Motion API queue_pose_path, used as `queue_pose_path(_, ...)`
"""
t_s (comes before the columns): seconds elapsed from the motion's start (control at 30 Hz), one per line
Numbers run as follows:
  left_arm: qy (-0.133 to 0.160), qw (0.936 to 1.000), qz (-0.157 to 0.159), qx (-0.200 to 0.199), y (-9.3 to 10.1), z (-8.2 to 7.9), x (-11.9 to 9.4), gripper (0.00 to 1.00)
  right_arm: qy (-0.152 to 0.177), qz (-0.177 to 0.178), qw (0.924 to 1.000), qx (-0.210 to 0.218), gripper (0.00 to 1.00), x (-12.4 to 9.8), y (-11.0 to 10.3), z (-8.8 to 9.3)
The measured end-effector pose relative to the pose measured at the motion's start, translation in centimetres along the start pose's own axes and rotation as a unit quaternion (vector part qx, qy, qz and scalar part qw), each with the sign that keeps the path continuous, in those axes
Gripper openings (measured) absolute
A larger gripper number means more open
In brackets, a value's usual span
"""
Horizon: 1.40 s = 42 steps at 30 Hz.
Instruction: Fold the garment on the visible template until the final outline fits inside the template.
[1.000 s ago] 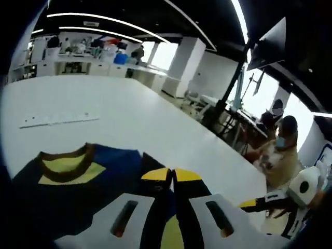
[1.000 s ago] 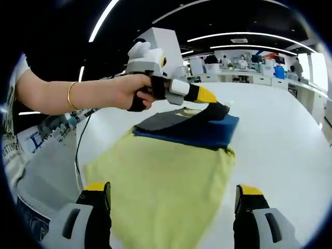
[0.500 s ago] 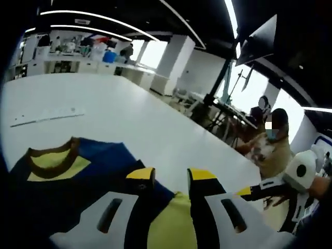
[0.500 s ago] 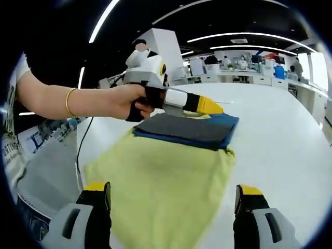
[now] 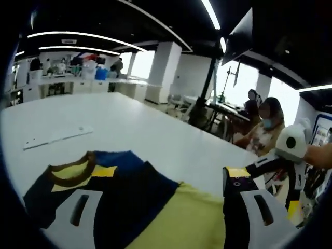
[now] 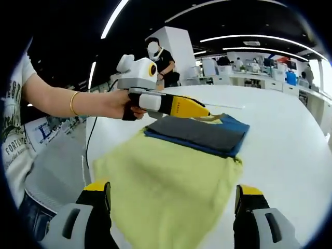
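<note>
The garment lies on the white table (image 6: 290,135). Its yellow-green body (image 6: 171,181) is spread flat, and a dark grey and blue part (image 6: 199,136) is folded over its far end. In the left gripper view the navy top with its brown collar (image 5: 70,174) lies just under my jaws. My left gripper (image 5: 171,174) is open wide and holds nothing. A hand keeps the left gripper (image 6: 199,111) just above the folded part's far edge. My right gripper (image 6: 173,189) is open over the near hem and grips nothing.
A thin white strip (image 5: 57,136) lies on the table beyond the garment. The table's edge runs along the left of the garment (image 6: 91,155). One person (image 5: 262,129) sits past the table's far side and another (image 6: 161,57) stands behind the left gripper.
My left gripper was shut on the dark fold a second ago. It has since opened wide, and the fold now lies flat. The right gripper stayed open in place.
</note>
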<state>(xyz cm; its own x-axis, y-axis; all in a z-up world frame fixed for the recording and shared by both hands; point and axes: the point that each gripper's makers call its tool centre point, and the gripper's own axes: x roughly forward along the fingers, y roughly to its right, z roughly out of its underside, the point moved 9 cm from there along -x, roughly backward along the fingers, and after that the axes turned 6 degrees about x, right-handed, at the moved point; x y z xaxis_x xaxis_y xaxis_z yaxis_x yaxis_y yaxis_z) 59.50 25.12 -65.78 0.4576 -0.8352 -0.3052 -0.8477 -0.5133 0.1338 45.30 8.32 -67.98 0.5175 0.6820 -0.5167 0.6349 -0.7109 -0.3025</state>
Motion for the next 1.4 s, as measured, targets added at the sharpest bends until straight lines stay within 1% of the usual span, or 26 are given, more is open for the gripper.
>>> queue_pose_path(0.1, -0.002, 1.0000, -0.001, 0.009, 0.2, 0.3, -1.1, 0.91, -0.013, -0.009, 0.9998, -0.014, 0.99, -0.1, -0.3, 0.0)
queue_pose_path(0.27, 0.001, 0.9996, 0.002, 0.027, 0.8, 0.5, -3.2, 0.99, -0.035, -0.022, 0.9985, -0.037, 0.99, -0.3, -1.1, 0.2)
queue_pose_path(0.33, 0.000, 0.9994, 0.007, 0.034, 1.1, 0.6, -3.9, 0.99, -0.044, -0.025, 0.9977, -0.045, 0.99, -0.4, -1.3, 0.3)
queue_pose_path(0.43, -0.008, 0.9989, 0.011, 0.045, 1.5, 1.1, -5.4, 0.99, -0.053, -0.032, 0.9966, -0.055, 0.99, -0.5, -1.7, 0.3)
queue_pose_path(0.6, -0.013, 0.9987, 0.012, 0.047, 1.9, 1.9, -7.9, 0.99, -0.061, -0.037, 0.9949, -0.071, 0.98, -0.8, -2.1, 0.3)
queue_pose_path(0.73, -0.023, 0.9985, 0.011, 0.049, 2.2, 2.8, -10.0, 0.99, -0.070, -0.041, 0.9936, -0.079, 0.97, -1.0, -2.3, 0.5)
queue_pose_path(0.9, -0.036, 0.9980, 0.010, 0.052, 2.6, 3.9, -12.3, 0.99, -0.080, -0.050, 0.9912, -0.092, 0.91, -1.3, -2.8, 0.7)
queue_pose_path(1.07, -0.051, 0.9973, 0.014, 0.051, 3.3, 5.2, -14.7, 0.93, -0.091, -0.052, 0.9887, -0.106, 0.85, -1.6, -2.9, 1.0)
queue_pose_path(1.17, -0.067, 0.9958, 0.016, 0.061, 4.1, 6.4, -16.5, 0.87, -0.100, -0.057, 0.9866, -0.116, 0.80, -1.7, -3.1, 1.4)
queue_pose_path(1.3, -0.088, 0.9940, 0.018, 0.061, 4.9, 7.9, -18.3, 0.81, -0.120, -0.057, 0.9826, -0.130, 0.75, -1.9, -3.2, 2.2)
queue_pose_path(1.33, -0.093, 0.9935, 0.022, 0.063, 5.1, 8.1, -18.6, 0.79, -0.124, -0.056, 0.9817, -0.133, 0.74, -1.9, -3.3, 2.3)
queue_pose_path(1.4, -0.103, 0.9922, 0.027, 0.065, 5.6, 8.8, -19.3, 0.71, -0.132, -0.056, 0.9795, -0.141, 0.71, -1.9, -3.4, 2.6)
